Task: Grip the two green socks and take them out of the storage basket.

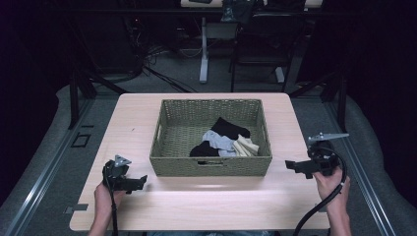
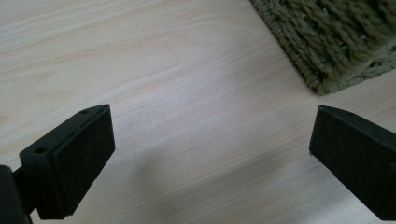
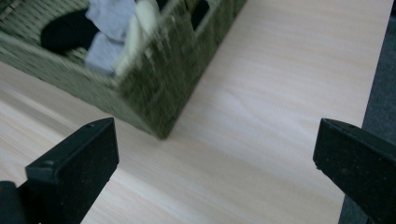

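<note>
- Basket [image 1: 211,167] sits mid-desk [image 1: 206,206]; a small heap of socks [image 1: 223,140] lies in its near-right part: black, grey-blue and cream pieces overlapping.
- Left hand-held gripper [image 1: 140,182] rests low at the near left of the desk, just beside the basket's near-left corner; jaws wide apart, nothing between them. Its own view [image 2: 210,154] shows bare desk and the woven corner [image 2: 336,51].
- Right hand-held gripper [image 1: 291,165] is held off the basket's near-right corner, jaws likewise spread and empty [image 3: 215,168].
- Judged step: reach in for a sock. Right one is nearer the heap, so it should likely go first.
- To do it well: rise over the near wall before moving in, come down on one loose edge of the top piece, and pinch that alone; cream sock [image 3: 135,28] lies closest to the right wall.
- Keep the jaws off the weave so the basket is not dragged.
- Hard to make out: how many socks there are, whether any are paired, and what lies beneath the heap.
- Right gripper view is blurred; the basket is cut off at its top edge.
- Near wall hides the basket floor closest to the person.
</note>
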{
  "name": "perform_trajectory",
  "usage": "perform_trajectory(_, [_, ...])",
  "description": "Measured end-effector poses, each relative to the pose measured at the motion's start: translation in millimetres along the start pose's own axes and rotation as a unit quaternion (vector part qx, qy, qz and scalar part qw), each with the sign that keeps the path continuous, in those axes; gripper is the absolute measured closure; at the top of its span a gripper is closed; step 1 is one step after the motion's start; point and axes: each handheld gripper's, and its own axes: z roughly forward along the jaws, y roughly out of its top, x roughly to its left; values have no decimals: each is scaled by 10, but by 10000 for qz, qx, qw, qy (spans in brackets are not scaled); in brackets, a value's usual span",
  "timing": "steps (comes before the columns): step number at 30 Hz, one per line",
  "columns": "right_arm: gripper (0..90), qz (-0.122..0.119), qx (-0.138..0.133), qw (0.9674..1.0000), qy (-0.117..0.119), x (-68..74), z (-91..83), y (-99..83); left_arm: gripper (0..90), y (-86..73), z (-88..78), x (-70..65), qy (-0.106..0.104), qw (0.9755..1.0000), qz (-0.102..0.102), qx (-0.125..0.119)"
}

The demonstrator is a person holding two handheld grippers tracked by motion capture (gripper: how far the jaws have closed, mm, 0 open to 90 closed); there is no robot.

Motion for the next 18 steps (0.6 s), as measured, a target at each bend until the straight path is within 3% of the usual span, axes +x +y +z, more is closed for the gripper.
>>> perform_trajectory(6, [0, -388, -107, 9992, -75, 179, -139, 430, 2, -19, -3, 18, -3, 10000, -93, 0])
perform_trajectory(8, [0, -523, -114, 9985, -64, 251, -156, 560, 3, -15, -9, 1, -18, 10000, -9, 40])
perform_trajectory(13, [0, -901, 156, 9958, -96, 450, -62, 836, 2, -22, -9, -8, -16, 10000, 15, 28])
perform_trajectory(18, [3, -1083, 256, 9938, -55, 557, 85, 1063, 2, -19, -2, 5, -33, 10000, 14, 54])
